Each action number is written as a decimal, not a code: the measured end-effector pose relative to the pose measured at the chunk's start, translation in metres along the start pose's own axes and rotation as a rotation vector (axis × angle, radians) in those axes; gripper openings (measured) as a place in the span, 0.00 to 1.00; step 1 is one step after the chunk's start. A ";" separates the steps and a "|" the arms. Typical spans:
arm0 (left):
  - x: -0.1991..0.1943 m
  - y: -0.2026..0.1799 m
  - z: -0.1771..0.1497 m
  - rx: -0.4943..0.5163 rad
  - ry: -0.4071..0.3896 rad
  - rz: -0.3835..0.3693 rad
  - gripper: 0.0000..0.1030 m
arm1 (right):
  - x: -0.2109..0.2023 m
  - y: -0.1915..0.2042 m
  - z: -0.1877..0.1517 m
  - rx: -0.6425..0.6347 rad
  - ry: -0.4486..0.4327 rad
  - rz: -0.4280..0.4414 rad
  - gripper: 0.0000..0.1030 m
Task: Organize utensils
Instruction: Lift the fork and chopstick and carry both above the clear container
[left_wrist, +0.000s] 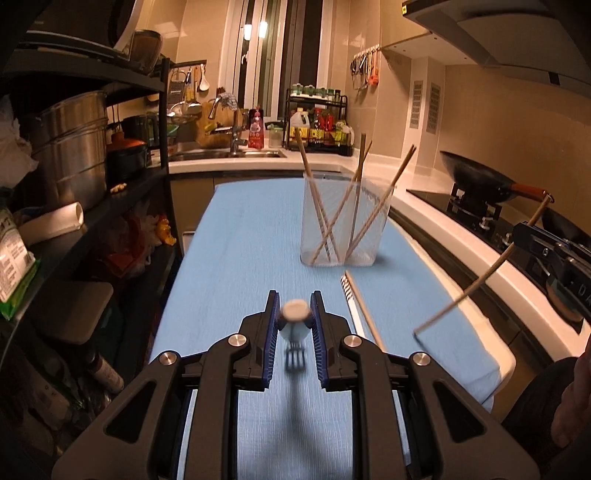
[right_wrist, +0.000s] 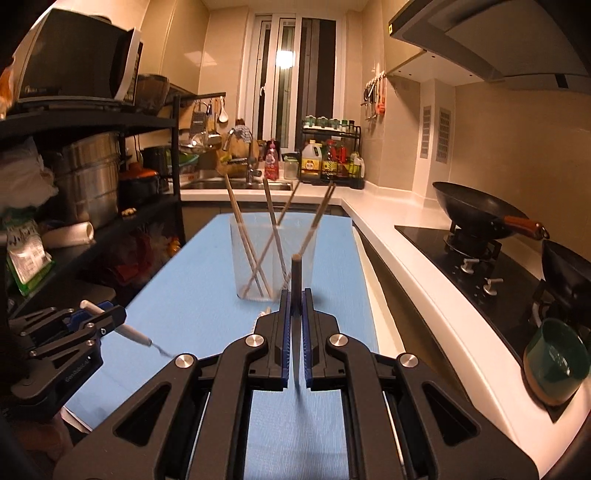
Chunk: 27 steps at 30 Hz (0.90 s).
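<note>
Utensils split between both hands. Left gripper pinches a white-handled fork by its handle, tines hanging below the pads. Right gripper is closed tight on one chopstick, its upper end poking up past the fingertips. Clear holder, already stocked with chopsticks, stands ahead of both sets of fingers on the blue cloth. One loose chopstick lies just right of the left fingers.

Risks, as judged: the chopstick may pivot in its narrow pinch; either piece could catch the leaning sticks or the rim and tip the light holder.
</note>
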<state>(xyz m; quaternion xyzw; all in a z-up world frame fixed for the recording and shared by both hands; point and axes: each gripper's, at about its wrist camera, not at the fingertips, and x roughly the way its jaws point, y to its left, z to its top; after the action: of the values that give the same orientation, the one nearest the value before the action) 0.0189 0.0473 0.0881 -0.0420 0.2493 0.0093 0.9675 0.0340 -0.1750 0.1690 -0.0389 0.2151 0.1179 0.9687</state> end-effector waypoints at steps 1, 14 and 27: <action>-0.001 0.001 0.007 -0.002 -0.003 -0.008 0.17 | 0.000 -0.001 0.006 -0.002 0.005 0.012 0.06; 0.014 -0.001 0.072 -0.001 0.050 -0.090 0.17 | 0.019 -0.008 0.062 0.037 0.099 0.069 0.06; 0.053 -0.015 0.169 0.014 0.004 -0.136 0.17 | 0.055 -0.013 0.165 -0.007 0.010 0.078 0.05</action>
<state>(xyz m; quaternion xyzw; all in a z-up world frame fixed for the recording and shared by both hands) 0.1468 0.0465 0.2110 -0.0519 0.2478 -0.0584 0.9657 0.1525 -0.1551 0.2948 -0.0345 0.2207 0.1564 0.9621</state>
